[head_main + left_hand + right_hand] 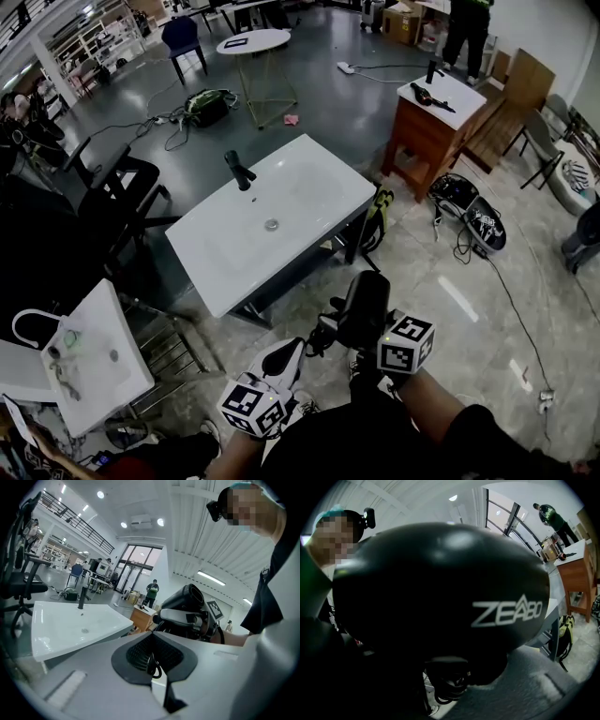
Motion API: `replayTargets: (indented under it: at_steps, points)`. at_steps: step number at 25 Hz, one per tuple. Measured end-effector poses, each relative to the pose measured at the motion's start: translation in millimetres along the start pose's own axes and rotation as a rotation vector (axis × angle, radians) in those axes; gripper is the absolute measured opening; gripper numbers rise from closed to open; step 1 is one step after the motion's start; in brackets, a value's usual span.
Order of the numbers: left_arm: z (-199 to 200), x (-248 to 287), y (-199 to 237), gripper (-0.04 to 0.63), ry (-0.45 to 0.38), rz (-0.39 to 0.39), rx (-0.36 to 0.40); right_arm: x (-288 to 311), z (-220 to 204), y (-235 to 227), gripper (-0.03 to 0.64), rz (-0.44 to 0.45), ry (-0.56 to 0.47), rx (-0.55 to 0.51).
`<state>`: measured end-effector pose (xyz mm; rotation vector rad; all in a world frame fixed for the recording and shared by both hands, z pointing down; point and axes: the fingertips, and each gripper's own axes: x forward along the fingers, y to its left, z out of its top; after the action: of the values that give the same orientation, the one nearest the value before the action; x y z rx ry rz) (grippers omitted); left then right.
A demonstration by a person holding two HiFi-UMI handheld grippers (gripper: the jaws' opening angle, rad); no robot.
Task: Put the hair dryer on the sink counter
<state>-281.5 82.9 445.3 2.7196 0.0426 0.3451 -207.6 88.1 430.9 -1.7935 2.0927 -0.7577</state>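
Jaws of right gripper (354,330) sit wide, clamped on the glossy black plastic hair dryer (364,305), left gripper (314,342) pinched shut on its thin black cord (153,664), both just short of the white rectangular sink counter (319,202), so I bring them fwd together w/ cord slack.

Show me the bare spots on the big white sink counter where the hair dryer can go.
The sink counter is nearly all bare: the rim strip right of the black faucet, the near edge, and the basin around the drain. Only the faucet interrupts it. The small white sink at left is cluttered.
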Motion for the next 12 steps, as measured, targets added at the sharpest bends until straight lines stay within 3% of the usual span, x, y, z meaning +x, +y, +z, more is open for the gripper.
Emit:
replayTargets:
  at_steps: [12]
  points:
    - [9,45,4,0.003,0.003,0.042,-0.014,-4,23,-46,0.199,0.019,0.029,0.012]
